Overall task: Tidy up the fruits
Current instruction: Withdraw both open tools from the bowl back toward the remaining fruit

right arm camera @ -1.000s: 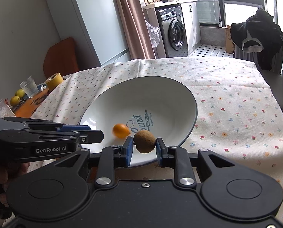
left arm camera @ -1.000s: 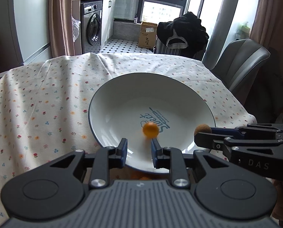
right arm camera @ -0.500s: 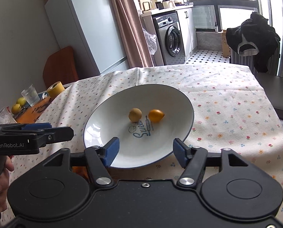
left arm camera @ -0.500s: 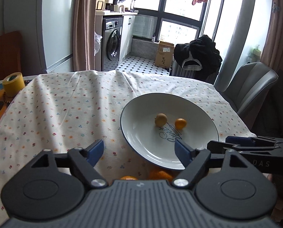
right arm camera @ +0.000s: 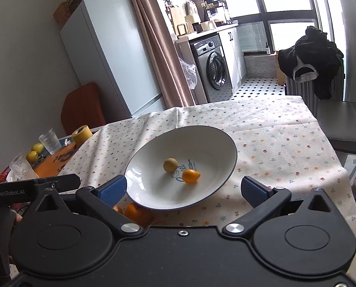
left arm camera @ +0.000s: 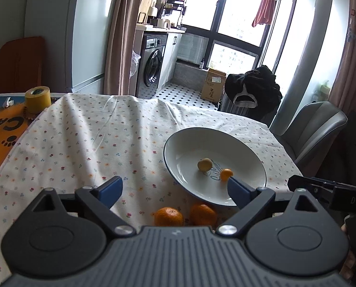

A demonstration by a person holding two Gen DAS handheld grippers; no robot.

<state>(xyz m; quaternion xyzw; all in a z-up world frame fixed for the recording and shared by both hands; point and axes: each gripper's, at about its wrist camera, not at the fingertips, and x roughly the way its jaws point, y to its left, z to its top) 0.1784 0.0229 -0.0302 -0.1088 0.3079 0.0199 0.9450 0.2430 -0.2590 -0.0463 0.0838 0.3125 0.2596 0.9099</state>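
A white plate with a dark rim sits on the flowered tablecloth. In it lie a small brown-yellow round fruit and a small orange kumquat, a little apart. Two mandarins rest on the cloth at the plate's near edge; one mandarin shows under the rim in the right wrist view. My left gripper is open and empty, above the mandarins. My right gripper is open and empty, near the plate's front rim.
A roll of yellow tape, glasses and two lemons stand on an orange mat at the left. A grey chair is at the table's right side. Bare cloth lies left of the plate.
Both grippers opened and drew back and up from the plate. The kumquat and the brown fruit, held or dropping a second ago, now lie in the plate.
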